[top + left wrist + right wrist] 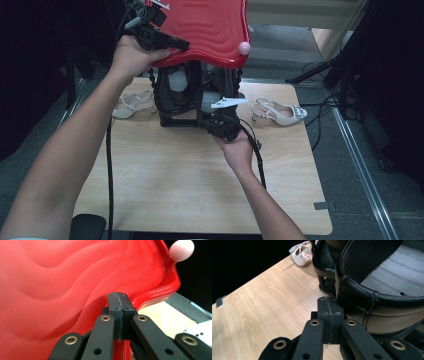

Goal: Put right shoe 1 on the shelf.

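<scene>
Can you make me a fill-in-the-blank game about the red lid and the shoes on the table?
1. The big lid held up by the left gripper is coloured ____.
2. The knob on the lid's rim is ____.
3. The table is made of ____.
4. The number of white shoes lying on the table is ____.

Missing words: red, pink, wood, two.

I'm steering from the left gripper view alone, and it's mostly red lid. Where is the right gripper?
Observer: The right gripper, jaws shut, sits below the raised red lid, right beside a black shoe in the black rack.
Operator: Anything else nearby?
Observer: A white sandal lies on the table to the right of the rack, and a second sandal lies to the left of it.
</scene>
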